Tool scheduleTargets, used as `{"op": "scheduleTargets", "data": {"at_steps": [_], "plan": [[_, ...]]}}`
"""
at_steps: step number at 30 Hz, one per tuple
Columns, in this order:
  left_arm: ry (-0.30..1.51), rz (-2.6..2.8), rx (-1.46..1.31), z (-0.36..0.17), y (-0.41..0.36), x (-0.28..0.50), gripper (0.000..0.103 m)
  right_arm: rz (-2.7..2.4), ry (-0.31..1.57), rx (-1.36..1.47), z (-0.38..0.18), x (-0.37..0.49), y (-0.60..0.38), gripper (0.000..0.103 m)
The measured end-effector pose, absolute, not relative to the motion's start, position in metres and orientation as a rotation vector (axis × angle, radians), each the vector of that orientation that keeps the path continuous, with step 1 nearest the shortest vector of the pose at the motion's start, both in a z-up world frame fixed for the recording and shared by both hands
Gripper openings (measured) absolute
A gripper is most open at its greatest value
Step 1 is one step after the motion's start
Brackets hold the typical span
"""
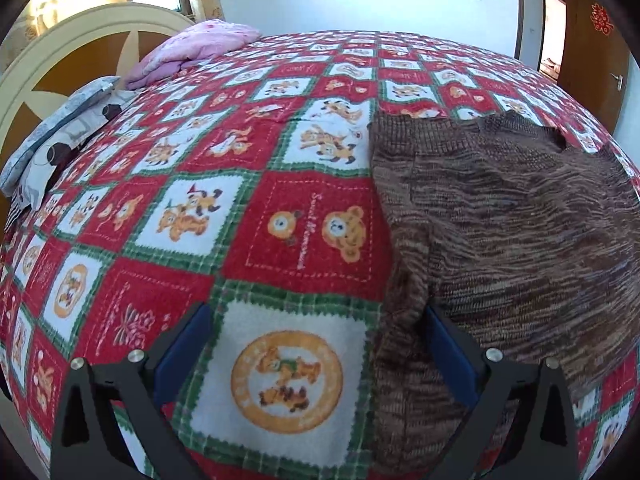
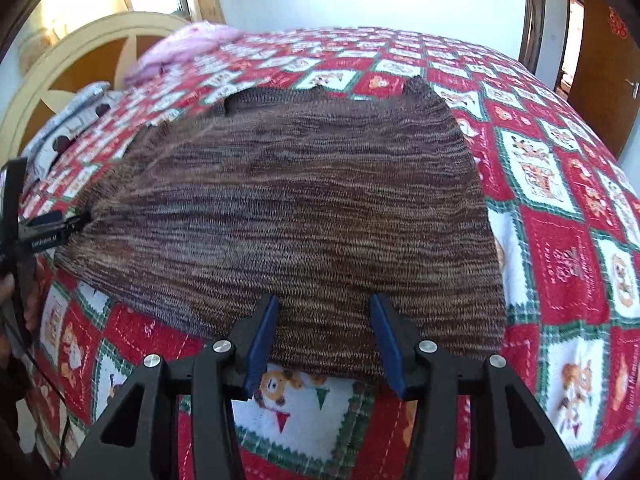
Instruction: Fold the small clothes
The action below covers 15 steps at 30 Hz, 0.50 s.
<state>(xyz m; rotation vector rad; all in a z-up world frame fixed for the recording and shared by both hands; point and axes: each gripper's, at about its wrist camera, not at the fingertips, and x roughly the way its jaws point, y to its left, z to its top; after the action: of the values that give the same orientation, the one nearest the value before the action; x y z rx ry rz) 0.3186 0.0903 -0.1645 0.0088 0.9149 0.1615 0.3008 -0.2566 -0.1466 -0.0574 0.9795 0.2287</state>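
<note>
Currently you are working one item: a brown knit [image 2: 288,208], lying flat on the bed [image 2: 560,208], spread across the near half of the quilt, its hem running along the near edge and its neckline pointing toward the far edge.

Left gripper [image 1: 316,344]: you are holding it with jaws wide apart, nothing clamped. One finger is sitting over bare quilt, the other at the knit's [image 1: 500,220] left side edge, where a sleeve or side fold is bunching up. Probably you are lining up to pinch that edge.

Right gripper [image 2: 324,332]: you are holding it about half apart, empty, tilted down over the hem near its right corner. The pads are straddling the cloth but not pressing it. Likely you are readying a matching grip, so both sides lift together.

Knit: brown and tan marled, ribbed, thick and limp. It is looking mostly smooth, unfolded, with a dark neck opening showing at the far end. Expect sagging between grips.
</note>
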Motion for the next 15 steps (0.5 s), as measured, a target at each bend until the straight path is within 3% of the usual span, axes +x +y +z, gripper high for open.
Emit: {"op": "scheduleTargets", "data": {"at_steps": [11,15], "plan": [[0.881,0.138,-0.018,-0.168,0.092,0.316,0.103,0.335,0.905,-0.129,-0.113,0.302,-0.186,0.051],[0.879,0.128,-0.028,-0.168,0.093,0.316,0.103,0.411,0.962,-0.114,-0.129,0.321,-0.145,0.051]]}}
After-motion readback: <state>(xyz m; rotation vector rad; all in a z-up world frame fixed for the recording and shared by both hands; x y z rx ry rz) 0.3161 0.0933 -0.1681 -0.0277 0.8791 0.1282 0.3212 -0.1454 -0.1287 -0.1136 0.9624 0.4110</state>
